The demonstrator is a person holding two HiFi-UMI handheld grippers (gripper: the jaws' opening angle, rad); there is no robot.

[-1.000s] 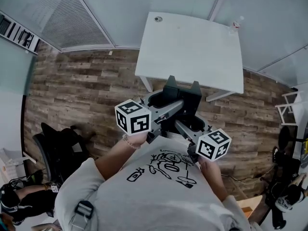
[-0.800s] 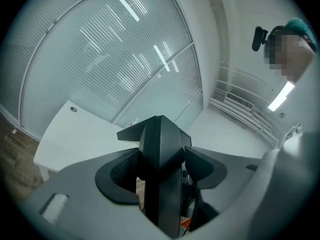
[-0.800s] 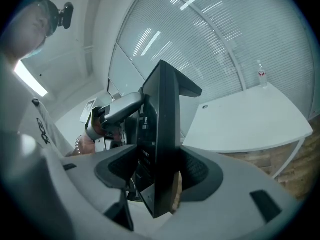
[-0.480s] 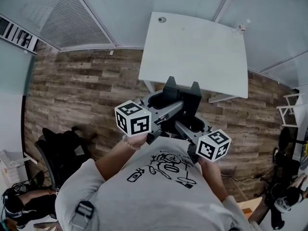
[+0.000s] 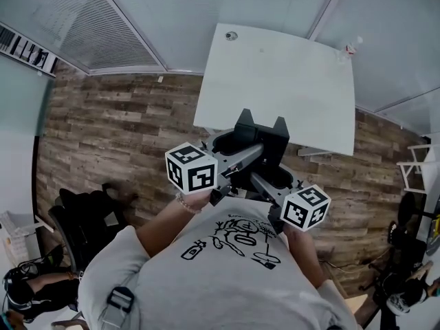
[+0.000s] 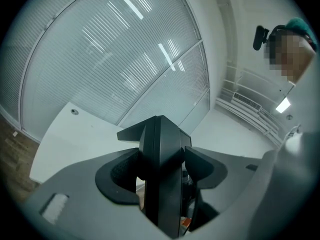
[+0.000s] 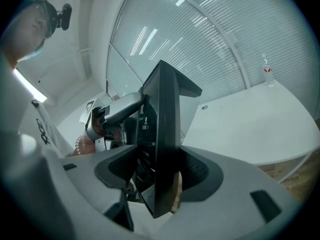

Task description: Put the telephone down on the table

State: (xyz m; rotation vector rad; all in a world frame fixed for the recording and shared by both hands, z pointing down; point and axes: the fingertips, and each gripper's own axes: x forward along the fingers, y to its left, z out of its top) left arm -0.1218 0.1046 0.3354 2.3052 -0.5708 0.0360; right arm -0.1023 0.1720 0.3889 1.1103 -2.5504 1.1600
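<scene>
Left gripper [image 6: 161, 171] is clamping one side of the black telephone [image 5: 261, 135], with both jaws pressing on the casing. Right gripper [image 7: 160, 171] is clamping the opposite side likewise. Telephone is hanging between the two, off the white table [image 5: 275, 67], at its near edge and over the wooden floor [image 5: 117, 122].

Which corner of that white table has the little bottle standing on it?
The far right corner of the table, where the bottle stands. The far left corner carries only a small round grommet.
</scene>
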